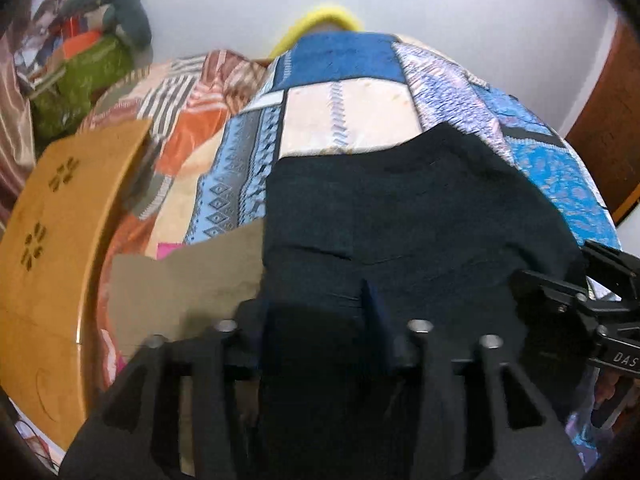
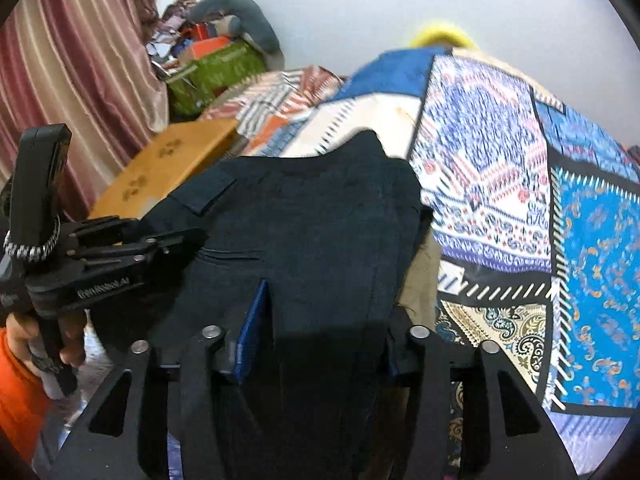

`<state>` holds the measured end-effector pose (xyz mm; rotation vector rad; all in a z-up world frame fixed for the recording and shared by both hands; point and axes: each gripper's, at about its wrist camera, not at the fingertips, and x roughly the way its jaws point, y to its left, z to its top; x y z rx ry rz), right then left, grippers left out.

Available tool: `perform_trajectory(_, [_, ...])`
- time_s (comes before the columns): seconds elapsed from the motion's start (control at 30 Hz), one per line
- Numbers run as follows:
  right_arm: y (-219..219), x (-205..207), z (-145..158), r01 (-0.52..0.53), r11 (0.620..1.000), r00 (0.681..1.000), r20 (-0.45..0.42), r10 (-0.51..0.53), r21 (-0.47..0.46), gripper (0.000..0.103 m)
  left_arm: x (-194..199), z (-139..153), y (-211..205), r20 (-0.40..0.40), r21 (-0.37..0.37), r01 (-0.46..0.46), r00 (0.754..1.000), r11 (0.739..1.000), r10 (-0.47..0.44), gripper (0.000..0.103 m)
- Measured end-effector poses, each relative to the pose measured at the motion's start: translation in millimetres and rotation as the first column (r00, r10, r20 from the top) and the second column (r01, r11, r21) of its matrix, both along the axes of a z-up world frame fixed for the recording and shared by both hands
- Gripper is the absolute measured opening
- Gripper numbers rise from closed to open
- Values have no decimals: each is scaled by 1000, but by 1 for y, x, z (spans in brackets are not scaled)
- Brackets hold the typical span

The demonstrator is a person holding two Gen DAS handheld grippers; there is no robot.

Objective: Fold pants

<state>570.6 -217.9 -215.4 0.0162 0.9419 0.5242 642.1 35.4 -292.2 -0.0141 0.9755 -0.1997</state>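
Observation:
Dark navy pants (image 1: pixel 400 208) lie folded on a patchwork bedspread (image 1: pixel 348 108), over a khaki garment (image 1: pixel 192 280). My left gripper (image 1: pixel 320 320) is at their near left edge; dark cloth lies between its fingers, so it looks shut on the pants. My right gripper (image 2: pixel 320 328) is at the near right edge of the pants (image 2: pixel 312 216), with cloth between its blue-padded fingers. Each gripper shows in the other's view: the right one (image 1: pixel 580 304) and the left one (image 2: pixel 120 256), both at the pants' near edge.
A wooden board (image 1: pixel 60 248) lies at the bed's left. A green box of clutter (image 2: pixel 216 72) and a striped curtain (image 2: pixel 72 72) stand at the back left. A yellow thing (image 1: pixel 324 20) shows beyond the bed against the white wall. Khaki cloth (image 2: pixel 420 280) peeks out at the right.

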Motion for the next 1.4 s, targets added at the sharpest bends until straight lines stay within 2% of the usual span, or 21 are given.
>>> perform_trajectory(0.03, [-3, 0, -3, 3, 1000, 1000, -11, -3, 2, 52, 1, -2, 1, 5, 6, -4, 1000, 1000, 4, 66])
perform_trajectory(0.13, [-14, -9, -4, -1, 1000, 1000, -25, 1, -17, 54, -6, 5, 3, 15, 16, -11, 1000, 1000, 11, 66])
perform_trajectory(0.27, [-30, -36, 16, 1, 992, 1000, 25, 2, -123, 55, -35, 32, -3, 75, 88, -18, 997, 996, 12, 65])
perform_trajectory(0.43, [-57, -65, 47, 38, 989, 998, 52, -30, -143, 55, -77, 67, -5, 106, 116, -28, 994, 993, 15, 65])
perform_trajectory(0.6, [-66, -104, 116, 60, 996, 990, 128, -51, -68, 55, -136, 126, -8, 178, 65, -36, 984, 997, 23, 65])
perform_trajectory(0.7, [-68, -137, 162, 70, 998, 978, 198, -67, -7, 55, -178, 169, -13, 250, 58, -43, 968, 997, 27, 65])
perform_trajectory(0.77, [-71, -171, 199, 74, 997, 961, 264, -81, 36, 55, -210, 201, -17, 310, 58, -43, 951, 997, 23, 65])
perform_trajectory(0.87, [-74, -212, 239, 64, 995, 933, 348, -86, 75, 55, -254, 240, -20, 383, 37, -51, 923, 998, 33, 65])
perform_trajectory(0.93, [-74, -239, 260, 47, 993, 917, 389, -85, 107, 55, -286, 265, -21, 434, 13, -57, 900, 998, 45, 65])
perform_trajectory(1.0, [-76, -273, 285, 28, 989, 892, 442, -90, 145, 55, -323, 291, -22, 498, 1, -65, 866, 998, 56, 65])
perform_trajectory(1.07, [-78, -298, 300, 10, 984, 873, 478, -94, 177, 55, -360, 312, -25, 559, 1, -60, 828, 998, 49, 65])
perform_trajectory(1.17, [-80, -338, 318, -16, 980, 833, 544, -98, 201, 55, -404, 330, -28, 616, 1, -45, 787, 999, 35, 65])
perform_trajectory(1.3, [-79, -375, 324, -56, 972, 792, 603, -95, 226, 55, -464, 344, -35, 688, 7, -39, 726, 999, 24, 66])
perform_trajectory(1.37, [-77, -390, 326, -80, 969, 776, 625, -86, 232, 55, -482, 345, -37, 704, 7, -41, 710, 999, 24, 72])
perform_trajectory(1.4, [-75, -396, 325, -83, 969, 765, 638, -87, 232, 55, -492, 345, -36, 712, 3, -39, 702, 999, 26, 80])
